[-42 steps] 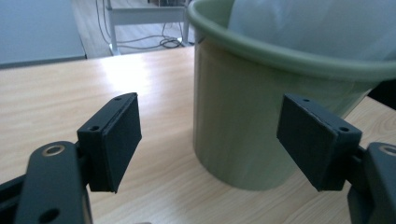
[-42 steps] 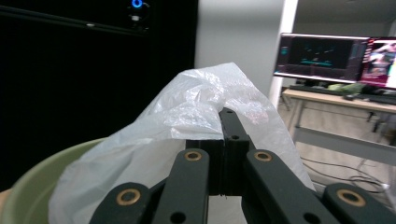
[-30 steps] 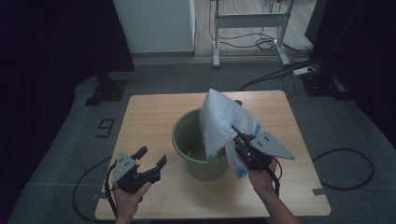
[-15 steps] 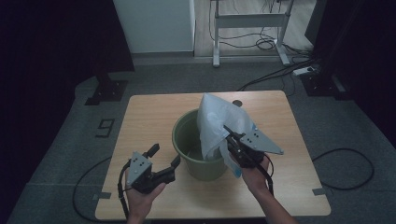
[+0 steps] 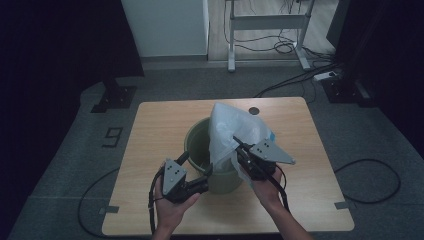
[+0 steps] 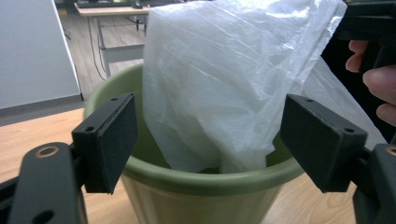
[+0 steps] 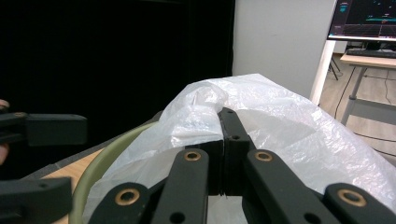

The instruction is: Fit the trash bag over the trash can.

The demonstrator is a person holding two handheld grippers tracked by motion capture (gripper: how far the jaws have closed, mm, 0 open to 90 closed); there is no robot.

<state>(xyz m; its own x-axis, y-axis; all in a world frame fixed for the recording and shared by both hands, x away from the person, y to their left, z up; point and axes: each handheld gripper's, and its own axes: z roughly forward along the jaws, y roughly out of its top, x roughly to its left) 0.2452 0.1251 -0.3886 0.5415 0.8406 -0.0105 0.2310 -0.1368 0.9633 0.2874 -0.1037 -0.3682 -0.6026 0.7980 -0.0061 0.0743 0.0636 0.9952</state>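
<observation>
Two handheld grippers work at a white plastic bag (image 5: 231, 136) and an olive-green bucket (image 5: 196, 145) near the middle of a light wooden table (image 5: 150, 130). The bag is thin, translucent and heavily crinkled, and it stands up out of the bucket's mouth in a peaked fold taller than the rim; a small blue mark shows on its right edge in the high view. In the left gripper view the bag's lower end drops inside the bucket, behind the rounded green rim. The right gripper (image 5: 239, 150) has its jaws pressed together on a bunched pleat of the plastic, as the right gripper view (image 7: 223, 133) shows close up, with the film puckering just above the pads. The left gripper (image 5: 196, 166), at the bucket's near left side, has its jaws wide apart with nothing pinched; in its own view (image 6: 208, 140) they frame the rim and the bag.

The bucket's base and near wall are hidden behind both grippers in the high view, and its inside is largely covered by the bag. The left gripper view cuts off the bucket's lower body.

A small dark disc (image 5: 254, 110) lies near the table's far edge. The table stands on grey carpet; cables (image 5: 295, 80) trail across the floor, a white-framed desk (image 5: 265, 22) stands beyond, and black curtains (image 5: 60, 45) hang at both sides.
</observation>
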